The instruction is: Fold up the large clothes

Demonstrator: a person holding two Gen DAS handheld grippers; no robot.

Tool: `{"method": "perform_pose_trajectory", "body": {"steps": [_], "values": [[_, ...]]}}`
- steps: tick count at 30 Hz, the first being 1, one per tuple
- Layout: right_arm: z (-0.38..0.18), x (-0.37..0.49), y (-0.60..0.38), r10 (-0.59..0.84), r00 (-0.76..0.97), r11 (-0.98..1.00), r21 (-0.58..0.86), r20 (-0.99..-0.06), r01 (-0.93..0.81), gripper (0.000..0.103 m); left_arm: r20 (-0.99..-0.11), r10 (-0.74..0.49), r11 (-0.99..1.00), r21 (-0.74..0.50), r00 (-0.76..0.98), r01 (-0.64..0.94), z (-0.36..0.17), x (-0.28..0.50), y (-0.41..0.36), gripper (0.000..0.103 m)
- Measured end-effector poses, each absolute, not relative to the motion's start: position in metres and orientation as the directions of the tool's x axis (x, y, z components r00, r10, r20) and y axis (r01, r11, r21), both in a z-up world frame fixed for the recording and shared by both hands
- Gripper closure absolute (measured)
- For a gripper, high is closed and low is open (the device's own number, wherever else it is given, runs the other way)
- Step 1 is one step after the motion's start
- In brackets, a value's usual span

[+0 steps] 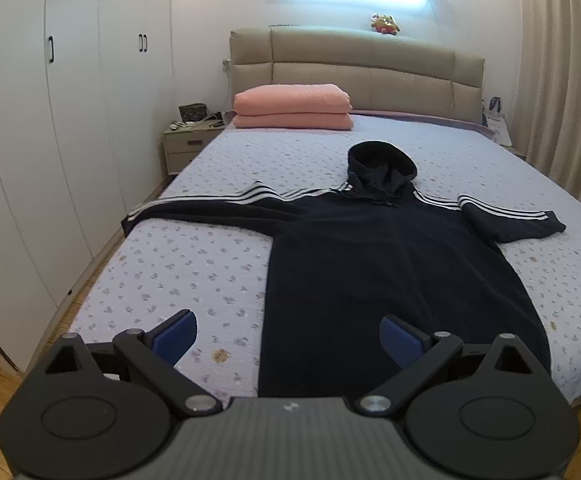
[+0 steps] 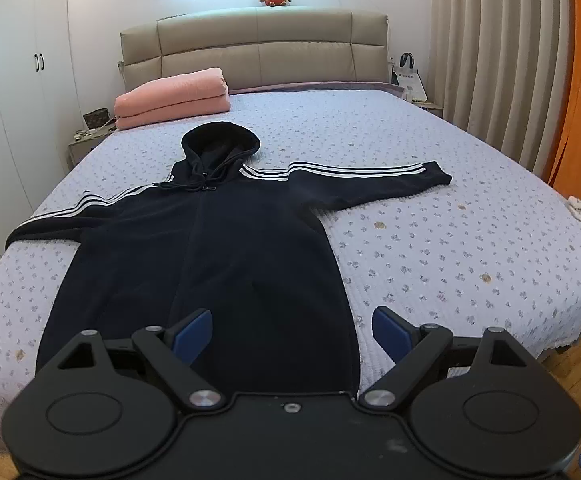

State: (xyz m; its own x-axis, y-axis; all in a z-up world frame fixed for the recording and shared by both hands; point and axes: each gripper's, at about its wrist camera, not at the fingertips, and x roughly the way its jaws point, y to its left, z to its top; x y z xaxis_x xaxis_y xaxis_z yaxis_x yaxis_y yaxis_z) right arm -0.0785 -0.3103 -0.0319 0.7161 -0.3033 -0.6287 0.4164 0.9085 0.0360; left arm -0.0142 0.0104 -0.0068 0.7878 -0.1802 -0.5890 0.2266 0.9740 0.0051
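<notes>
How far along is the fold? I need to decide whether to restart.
Done: the dark hooded jacket lies spread flat on the bed, sleeves out. In hand: nothing; left gripper and right gripper are open near its hem. Left: every fold.

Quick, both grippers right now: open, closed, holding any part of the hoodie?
Left gripper: open wide, holding nothing, above the hoodie hem.
Right gripper: open wide, holding nothing, also above the hem.
</notes>
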Motion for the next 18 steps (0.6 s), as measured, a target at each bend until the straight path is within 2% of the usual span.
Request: {"method": "perform_pose_trajectory", "body": {"steps": [4, 8, 12, 18], "values": [[-0.0324, -0.0790, -0.3116, -0.303, 0.716, 0.908, 0.037, -0.629, 0.416, 0.000, -0.604, -0.188, 0.971, 0.003, 0.774, 0.239, -0.0056, -0.0107, 0.0034, 0.003], [-0.0347, -0.0789, -0.3110, -0.292, 0.710, 0.914, 0.033, -0.641, 0.405, 0.000, -0.615, -0.260, 0.960, -0.083, 0.744, 0.267, -0.0071, -0.0078, 0.0080, 0.003], [-0.0376, -0.0796, -0.3117, -0.283, 0.708, 0.914, 0.041, -0.647, 0.403, 0.000, -0.608, -0.225, 0.967, -0.045, 0.761, 0.249, -0.0081, -0.0098, 0.0054, 0.003], [-0.0369, -0.0796, -0.3085, -0.284, 0.705, 0.918, 0.029, -0.650, 0.396, 0.000, -0.613, -0.232, 0.967, -0.064, 0.755, 0.246, -0.0091, -0.0103, 0.0066, 0.003]]}}
